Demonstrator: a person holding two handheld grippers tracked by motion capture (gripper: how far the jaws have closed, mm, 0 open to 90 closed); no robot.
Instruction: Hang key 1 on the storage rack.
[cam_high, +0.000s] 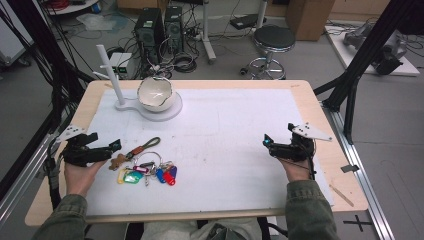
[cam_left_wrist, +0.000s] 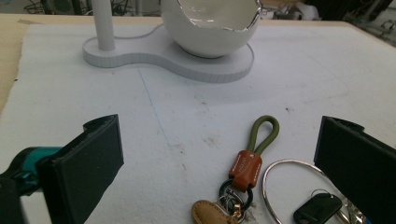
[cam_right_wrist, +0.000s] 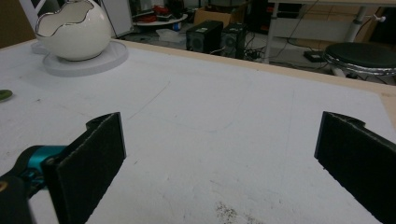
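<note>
Reaching stage: left claw (cam_high: 116, 145) wide open, empty, just beside key bunch (cam_high: 146, 170); right claw (cam_high: 266, 141) open, empty, well apart. Nothing lifted yet; bowl (cam_high: 155, 93) beyond keys.

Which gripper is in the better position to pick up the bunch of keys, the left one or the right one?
Probably the left gripper: its jaws are open and the key bunch lies just in front of them. The right gripper, also open, faces bare white mat far across the table.
</note>
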